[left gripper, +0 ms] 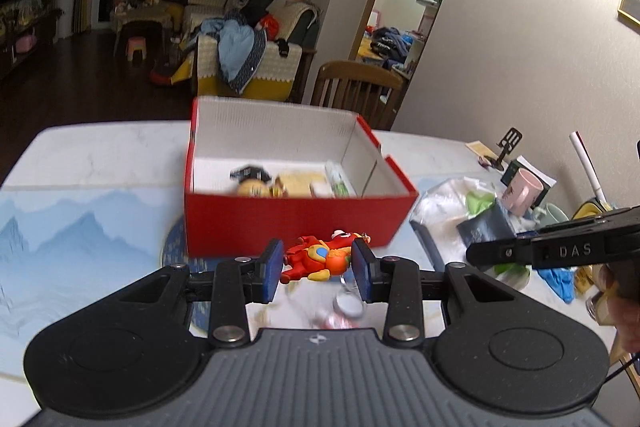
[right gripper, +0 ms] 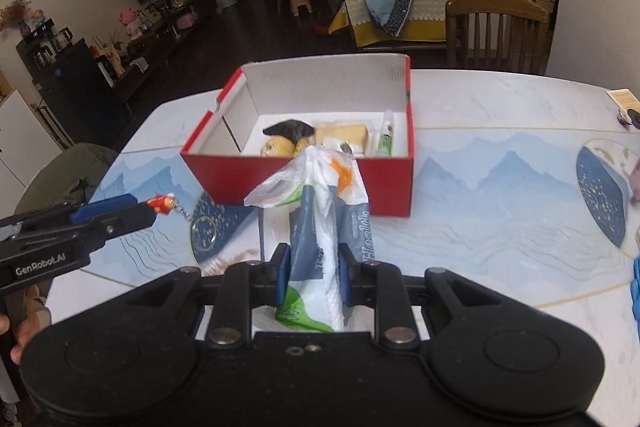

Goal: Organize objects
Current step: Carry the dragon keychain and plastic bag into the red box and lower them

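Note:
My left gripper [left gripper: 316,269] is shut on a red and orange figure keychain [left gripper: 320,257], held above the table just in front of the red box [left gripper: 300,223]; its ring and chain hang below. It also shows in the right wrist view [right gripper: 162,205]. My right gripper [right gripper: 314,273] is shut on a white plastic bag [right gripper: 320,211] with blue, green and orange print, held up before the red box [right gripper: 392,183]. The box holds a doll head with a black hat [right gripper: 286,137], a yellow packet [right gripper: 342,135] and a small tube [right gripper: 386,139].
The table [right gripper: 500,227] has a blue mountain-print cover and dark blue round coasters [right gripper: 600,199]. At the right in the left wrist view lie a pink mug [left gripper: 522,193], plastic bags [left gripper: 452,203] and a blue cloth [left gripper: 562,279]. A wooden chair [right gripper: 496,35] stands behind the table.

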`<state>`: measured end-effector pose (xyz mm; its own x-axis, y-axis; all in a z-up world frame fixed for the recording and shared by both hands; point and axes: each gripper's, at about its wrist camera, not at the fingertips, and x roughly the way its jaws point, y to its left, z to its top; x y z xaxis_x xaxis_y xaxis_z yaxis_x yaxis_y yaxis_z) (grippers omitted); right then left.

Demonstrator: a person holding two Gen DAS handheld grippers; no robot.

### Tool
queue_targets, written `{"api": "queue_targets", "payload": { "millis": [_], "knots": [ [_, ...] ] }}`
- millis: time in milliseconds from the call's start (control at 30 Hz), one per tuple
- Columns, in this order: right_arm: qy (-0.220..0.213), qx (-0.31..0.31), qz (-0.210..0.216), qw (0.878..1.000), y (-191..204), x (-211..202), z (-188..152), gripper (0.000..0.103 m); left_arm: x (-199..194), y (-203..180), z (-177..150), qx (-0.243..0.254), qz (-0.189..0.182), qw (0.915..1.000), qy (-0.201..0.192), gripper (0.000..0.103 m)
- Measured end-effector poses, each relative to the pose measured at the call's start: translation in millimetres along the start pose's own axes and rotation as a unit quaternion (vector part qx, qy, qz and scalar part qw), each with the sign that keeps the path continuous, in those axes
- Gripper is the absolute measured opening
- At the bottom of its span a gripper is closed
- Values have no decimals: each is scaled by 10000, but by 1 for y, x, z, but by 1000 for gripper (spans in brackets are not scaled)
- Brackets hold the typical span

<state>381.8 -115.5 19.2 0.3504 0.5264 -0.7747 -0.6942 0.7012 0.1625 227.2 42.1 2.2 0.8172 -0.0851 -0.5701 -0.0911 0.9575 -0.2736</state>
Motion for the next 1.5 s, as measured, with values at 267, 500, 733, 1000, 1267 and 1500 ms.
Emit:
{"api": "queue_targets", "payload": {
  "millis": [267,500,733,1000,1267,1500],
  "knots": [
    [-201,-282,91,9994,12,5,34,23,25,-7,40,315,176,9992,-151,36],
    [-373,-489,22,9981,10,20,63,23,49,-9,66,519,384,9978,-180,36],
    [-414,-559,-127,9975,0,45,83,23,79,-10,84,689,614,9957,-115,36],
    [-253,-558,-178,9980,-9,81,107,23,116,-8,95,841,830,9929,119,36],
    [-116,-653,-415,9969,-12,121,124,24,154,0,95,809,1020,9903,493,36],
    [196,-807,-570,9949,-9,156,131,24,183,7,91,723,1035,9882,862,36]
  ]
}}
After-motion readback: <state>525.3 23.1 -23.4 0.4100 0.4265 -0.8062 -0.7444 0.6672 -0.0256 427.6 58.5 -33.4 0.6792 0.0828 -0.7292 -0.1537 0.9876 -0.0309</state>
